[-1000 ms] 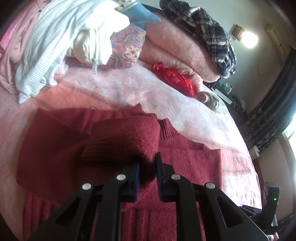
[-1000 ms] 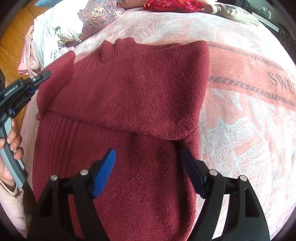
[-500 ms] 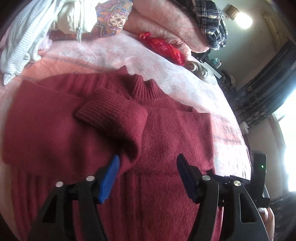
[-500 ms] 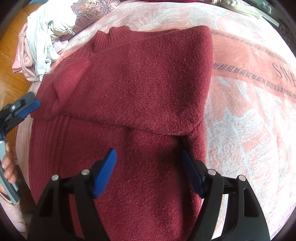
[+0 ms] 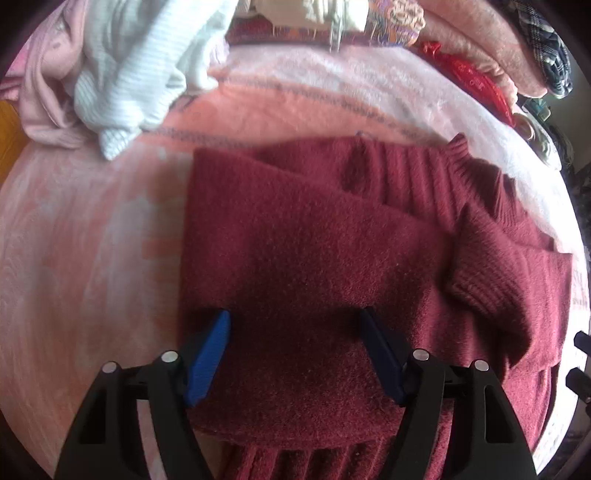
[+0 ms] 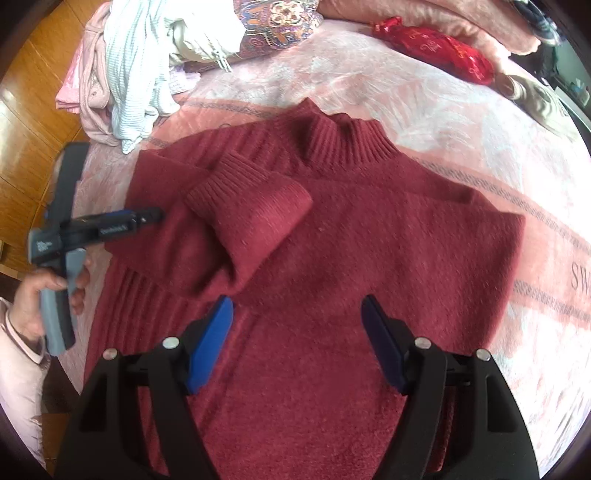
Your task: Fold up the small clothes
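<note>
A dark red knit sweater (image 6: 369,240) lies flat on the pink bedspread (image 6: 461,122), collar (image 6: 351,144) toward the far side. Both sleeves are folded across its body; the ribbed cuff (image 6: 251,199) of the left sleeve lies on top. In the left wrist view the sweater (image 5: 314,251) fills the middle, its cuff (image 5: 509,280) at the right. My left gripper (image 5: 295,347) is open and empty over the sweater's left part; it also shows in the right wrist view (image 6: 144,216). My right gripper (image 6: 295,332) is open and empty above the sweater's lower body.
A heap of white striped and pink clothes (image 6: 129,74) and a patterned cushion (image 6: 280,22) lie at the far left of the bed. A red wrapped packet (image 6: 436,48) lies at the far right. Wooden floor (image 6: 26,122) shows beyond the left edge.
My left gripper opened and let go of the sleeve, which now lies folded across the sweater. It has since drawn back to the left. My right gripper pulled back, still open.
</note>
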`<move>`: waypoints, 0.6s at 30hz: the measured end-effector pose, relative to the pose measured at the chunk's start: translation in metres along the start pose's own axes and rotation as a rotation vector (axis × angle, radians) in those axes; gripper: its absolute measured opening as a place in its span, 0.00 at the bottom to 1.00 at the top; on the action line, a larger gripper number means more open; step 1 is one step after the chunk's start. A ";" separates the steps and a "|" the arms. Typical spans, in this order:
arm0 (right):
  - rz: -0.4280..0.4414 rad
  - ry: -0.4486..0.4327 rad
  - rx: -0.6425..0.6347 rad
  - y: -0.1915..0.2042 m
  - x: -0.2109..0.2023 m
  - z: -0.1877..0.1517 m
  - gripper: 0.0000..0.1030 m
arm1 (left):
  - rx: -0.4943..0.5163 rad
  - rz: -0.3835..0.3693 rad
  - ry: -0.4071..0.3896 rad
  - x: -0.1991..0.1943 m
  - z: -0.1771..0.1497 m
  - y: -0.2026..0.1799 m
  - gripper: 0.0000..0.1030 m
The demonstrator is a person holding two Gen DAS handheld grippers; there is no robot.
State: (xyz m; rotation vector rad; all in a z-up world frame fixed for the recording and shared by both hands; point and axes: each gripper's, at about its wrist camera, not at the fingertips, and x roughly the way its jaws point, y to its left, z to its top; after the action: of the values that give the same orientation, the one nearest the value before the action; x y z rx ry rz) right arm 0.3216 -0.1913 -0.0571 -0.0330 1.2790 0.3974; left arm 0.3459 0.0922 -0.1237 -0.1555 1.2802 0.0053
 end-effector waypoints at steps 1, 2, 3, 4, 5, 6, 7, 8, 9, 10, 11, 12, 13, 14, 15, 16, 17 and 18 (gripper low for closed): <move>0.011 0.006 -0.005 0.009 0.005 0.010 0.69 | -0.011 -0.019 -0.011 0.002 0.000 0.003 0.73; 0.021 0.013 -0.012 0.017 0.011 0.018 0.69 | -0.033 -0.039 -0.016 0.003 0.000 0.007 0.74; 0.028 0.022 -0.022 0.025 0.018 0.026 0.68 | -0.043 -0.045 -0.016 0.003 0.001 0.008 0.74; 0.029 0.029 -0.031 0.033 0.023 0.032 0.67 | -0.037 -0.043 -0.014 0.002 0.001 0.008 0.74; 0.028 0.037 -0.039 0.040 0.030 0.038 0.67 | -0.024 -0.034 -0.014 0.003 0.001 0.007 0.74; 0.028 0.042 -0.045 0.047 0.036 0.043 0.67 | -0.013 -0.028 -0.014 0.003 0.001 0.006 0.74; 0.030 0.048 -0.053 0.051 0.042 0.047 0.67 | -0.014 -0.029 -0.015 0.003 0.001 0.004 0.74; 0.032 0.052 -0.060 0.056 0.047 0.050 0.67 | -0.019 -0.033 -0.014 0.004 0.001 0.005 0.75; 0.031 0.058 -0.066 0.060 0.053 0.054 0.67 | -0.022 -0.039 -0.014 0.004 0.001 0.006 0.75; 0.028 0.067 -0.070 0.063 0.061 0.057 0.67 | -0.023 -0.039 -0.016 0.004 0.000 0.006 0.75; 0.023 0.077 -0.072 0.066 0.067 0.058 0.67 | -0.020 -0.036 -0.017 0.004 0.000 0.006 0.76; 0.013 0.088 -0.077 0.069 0.075 0.060 0.68 | -0.018 -0.032 -0.018 0.003 0.001 0.006 0.76; -0.003 0.098 -0.084 0.072 0.083 0.061 0.65 | -0.019 -0.031 -0.019 0.004 0.001 0.004 0.76; -0.025 0.105 -0.095 0.074 0.090 0.063 0.60 | -0.021 -0.032 -0.018 0.005 0.001 0.005 0.76; -0.054 0.109 -0.108 0.076 0.096 0.062 0.48 | -0.024 -0.036 -0.016 0.005 0.002 0.004 0.77; -0.091 0.107 -0.124 0.076 0.100 0.063 0.35 | -0.026 -0.041 -0.016 0.005 0.001 0.006 0.77; -0.111 0.096 -0.131 0.074 0.100 0.063 0.30 | -0.028 -0.045 -0.016 0.006 0.002 0.006 0.77; -0.107 0.086 -0.126 0.070 0.098 0.064 0.17 | -0.027 -0.047 -0.017 0.006 0.002 0.006 0.77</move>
State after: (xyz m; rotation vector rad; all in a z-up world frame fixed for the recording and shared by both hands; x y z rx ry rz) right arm 0.3814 -0.0836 -0.1161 -0.2267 1.3292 0.3876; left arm 0.3486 0.0977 -0.1293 -0.2082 1.2596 -0.0168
